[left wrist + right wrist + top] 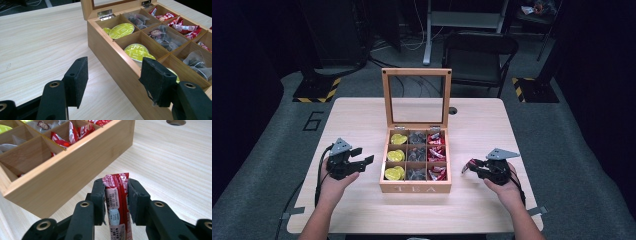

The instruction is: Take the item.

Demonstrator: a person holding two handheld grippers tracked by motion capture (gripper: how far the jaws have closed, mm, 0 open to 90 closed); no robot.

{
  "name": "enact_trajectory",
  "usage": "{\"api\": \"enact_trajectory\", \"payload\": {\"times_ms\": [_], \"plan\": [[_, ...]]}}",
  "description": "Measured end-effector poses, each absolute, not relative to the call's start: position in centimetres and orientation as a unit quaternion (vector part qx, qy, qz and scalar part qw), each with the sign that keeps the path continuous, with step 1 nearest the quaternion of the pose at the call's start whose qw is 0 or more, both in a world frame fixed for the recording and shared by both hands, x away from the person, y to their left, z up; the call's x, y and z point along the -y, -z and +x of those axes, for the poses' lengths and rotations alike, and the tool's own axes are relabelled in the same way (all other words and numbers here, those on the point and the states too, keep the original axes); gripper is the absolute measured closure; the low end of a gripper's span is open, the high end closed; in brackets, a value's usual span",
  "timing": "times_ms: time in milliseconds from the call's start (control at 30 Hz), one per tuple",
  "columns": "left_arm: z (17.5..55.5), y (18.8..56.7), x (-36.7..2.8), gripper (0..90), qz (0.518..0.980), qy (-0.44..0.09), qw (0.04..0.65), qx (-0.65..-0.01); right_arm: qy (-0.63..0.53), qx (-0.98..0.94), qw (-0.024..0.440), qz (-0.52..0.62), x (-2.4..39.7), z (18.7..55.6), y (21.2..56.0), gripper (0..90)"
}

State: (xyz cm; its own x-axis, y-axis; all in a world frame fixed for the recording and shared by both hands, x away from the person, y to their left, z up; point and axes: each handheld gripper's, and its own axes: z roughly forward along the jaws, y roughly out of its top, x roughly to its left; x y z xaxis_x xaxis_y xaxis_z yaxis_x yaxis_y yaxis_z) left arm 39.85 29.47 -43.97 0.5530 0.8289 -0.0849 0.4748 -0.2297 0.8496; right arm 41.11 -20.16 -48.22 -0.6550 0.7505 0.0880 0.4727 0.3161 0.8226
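Observation:
A wooden tea box [415,189] with its glass lid [416,96] raised stands mid-table. Its left column holds yellow-green pods [395,155] [136,51], the middle column grey mesh tea bags [416,155] [165,35], the right column red sachets [436,153] [71,133]. My right gripper [471,166] [116,195] hovers right of the box, shut on a red sachet [115,205] that stands upright between the pads. My left gripper [362,156] [116,80] is open just left of the box, with its right pad [156,80] over the box's near wall [117,67].
A cable hole [453,110] [176,122] lies in the tabletop [362,210] behind the box's right side. A black chair [479,50] stands beyond the far edge. Bare table lies left, right and in front of the box.

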Motion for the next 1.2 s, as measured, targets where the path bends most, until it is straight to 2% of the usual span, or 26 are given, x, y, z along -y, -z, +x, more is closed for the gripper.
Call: {"api": "enact_trajectory", "payload": {"times_ms": [1200], "plan": [[39.9,44.2,-29.4,39.1,0.762,-0.198,0.443,-0.428,-0.41,-0.778,0.146,0.452,22.0,42.9,50.2,64.7]]}}
